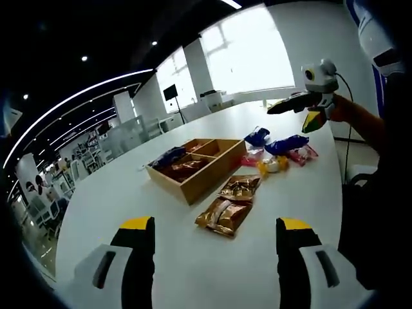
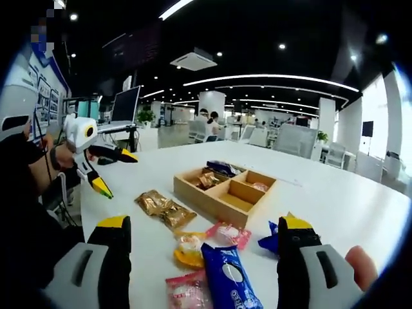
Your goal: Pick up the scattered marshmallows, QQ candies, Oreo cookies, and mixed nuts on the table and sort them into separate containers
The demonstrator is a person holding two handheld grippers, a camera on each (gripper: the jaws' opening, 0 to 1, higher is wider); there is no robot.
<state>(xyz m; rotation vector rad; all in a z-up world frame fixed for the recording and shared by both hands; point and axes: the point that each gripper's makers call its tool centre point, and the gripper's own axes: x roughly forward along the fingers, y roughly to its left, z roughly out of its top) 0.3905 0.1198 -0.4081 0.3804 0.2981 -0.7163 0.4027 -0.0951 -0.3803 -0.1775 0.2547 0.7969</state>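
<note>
Snack packets lie scattered on the white tabletop [image 1: 161, 257] beside a shallow wooden tray with four compartments [image 1: 212, 174]. Two shiny brown-gold foil packets [image 1: 225, 215] lie just ahead of the left claw [image 1: 215, 241], between its wide-apart, empty jaws and the tray; they sit end to end, their long axes running away from that claw. In the right gripper view these same packets [image 2: 164, 209] lie ahead and left of the right claw [image 2: 203, 248].

Between the right claw's spread, empty jaws sits a long blue cookie packet [image 2: 228, 277], its long axis pointing roughly away from the claw toward the tray [image 2: 225, 193]. Just left of it are a yellow packet [image 2: 188, 251] and a pink-red packet [image 2: 187, 290]; a second pink packet [image 2: 228, 233] lies just ahead, and a small blue packet [image 2: 269, 243] touches the right jaw's inner side. The tray's compartments hold a dark blue packet [image 2: 222, 167] and brown pieces I cannot identify.

Bare tabletop stretches behind and to the right of the tray. The left claw appears at the left of the right gripper view [image 2: 109, 170], held above the tabletop's near edge, jaws apart.
</note>
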